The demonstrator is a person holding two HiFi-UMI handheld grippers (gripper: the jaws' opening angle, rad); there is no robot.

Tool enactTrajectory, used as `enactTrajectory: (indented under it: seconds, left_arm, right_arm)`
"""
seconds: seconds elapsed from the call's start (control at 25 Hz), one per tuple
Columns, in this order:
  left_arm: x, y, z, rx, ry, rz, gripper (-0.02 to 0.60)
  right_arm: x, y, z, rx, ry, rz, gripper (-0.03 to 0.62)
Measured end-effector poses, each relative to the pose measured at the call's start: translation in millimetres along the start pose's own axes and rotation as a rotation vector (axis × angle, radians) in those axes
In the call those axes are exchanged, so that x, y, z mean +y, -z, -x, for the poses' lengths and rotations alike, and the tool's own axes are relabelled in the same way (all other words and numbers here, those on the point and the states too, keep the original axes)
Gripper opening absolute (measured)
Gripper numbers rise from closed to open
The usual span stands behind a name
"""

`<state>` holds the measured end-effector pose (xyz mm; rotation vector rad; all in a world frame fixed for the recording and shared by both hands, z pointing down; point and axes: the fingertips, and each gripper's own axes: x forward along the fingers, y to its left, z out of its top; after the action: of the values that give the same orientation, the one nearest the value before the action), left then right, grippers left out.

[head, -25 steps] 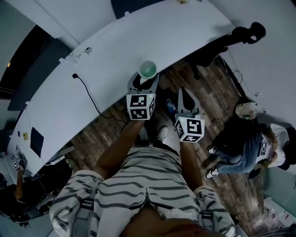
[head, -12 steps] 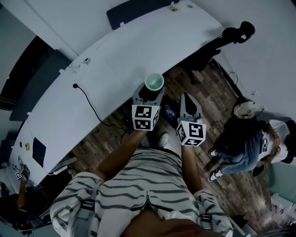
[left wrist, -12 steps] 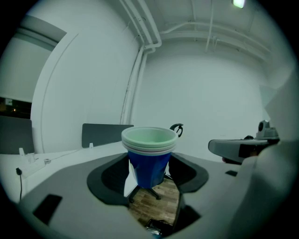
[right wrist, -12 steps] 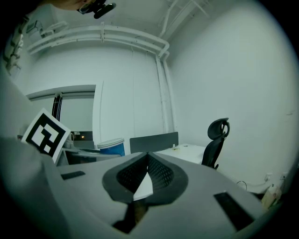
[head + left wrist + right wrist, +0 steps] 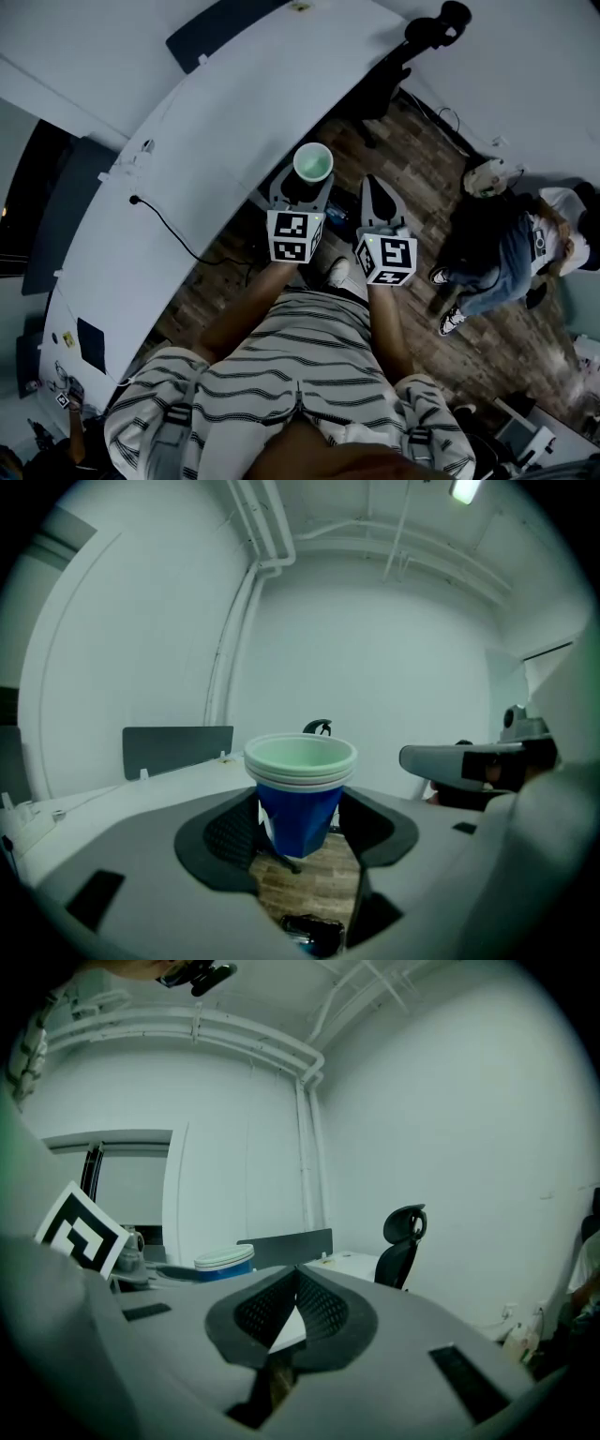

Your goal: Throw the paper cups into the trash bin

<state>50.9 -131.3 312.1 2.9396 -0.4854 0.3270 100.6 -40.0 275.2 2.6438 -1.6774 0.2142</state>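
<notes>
Left gripper view shows the cups [image 5: 300,803] right between the fingers [image 5: 225,834] of my left gripper [image 5: 300,829]. It is a small stack, blue with white rims. The fingers squeeze the blue part from both sides. The stack stands up straight. Under the fingers I see only floor [image 5: 314,878], so only the squeeze holds the stack up.

My right gripper [image 5: 295,1309] is closed with nothing in it. Its fingertips touch each other. In the head view it is just beside the left fingers, on their right.

I see no bin in any view, so I have to go and find it. That is where I think things can go wrong.

The fingers hold only the outside cup. If I tip the left gripper too far, the inside cups may slide out and land on the floor, not in the bin.

If I squeeze harder, the paper may bend and the stack may pop out. If I let the squeeze go soft, the whole stack may drop.

The right fingers are very near the stack. If I swing them toward the left fingers, they may knock it loose.

The desk [image 5: 234,122] edge is just past the left fingers. If I turn without looking, a rim may bump it.

A person [image 5: 502,253] sits on the floor, well off to the right of the right fingers. If I walk that way while I look for the bin, I may bump them.
</notes>
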Motion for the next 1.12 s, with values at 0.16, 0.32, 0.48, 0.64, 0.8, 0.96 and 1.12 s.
enactTrajectory:
  seconds: [0.16, 0.32, 0.48, 0.64, 0.8, 0.96, 1.12]
  left_arm:
    - [-26, -1, -10, 0.006, 0.063, -0.023, 0.285]
    - [-51, 0, -15, 0.011, 0.11, -0.037, 0.285]
    - [-75, 3, -20, 0.019, 0.146, -0.041, 0.285]
    - [-90, 6, -22, 0.024, 0.17, -0.037, 0.285]
    - [-102, 12, -26, 0.042, 0.193, -0.046, 0.285]
    - [-114, 21, -31, 0.065, 0.211, -0.047, 0.285]
    - [-122, 35, -37, 0.093, 0.224, -0.042, 0.284]
  right_arm:
    - [-19, 1, 11, 0.003, 0.053, -0.003, 0.011]
    - [-35, 4, 24, 0.003, 0.089, -0.013, 0.011]
    - [-51, 8, 34, 0.006, 0.11, -0.029, 0.011]
    - [-62, 12, 44, 0.01, 0.123, -0.052, 0.011]
    - [-71, 19, 51, 0.019, 0.141, -0.056, 0.011]
    - [-79, 30, 57, 0.043, 0.153, -0.062, 0.011]
    - [-88, 42, 62, 0.067, 0.164, -0.074, 0.011]
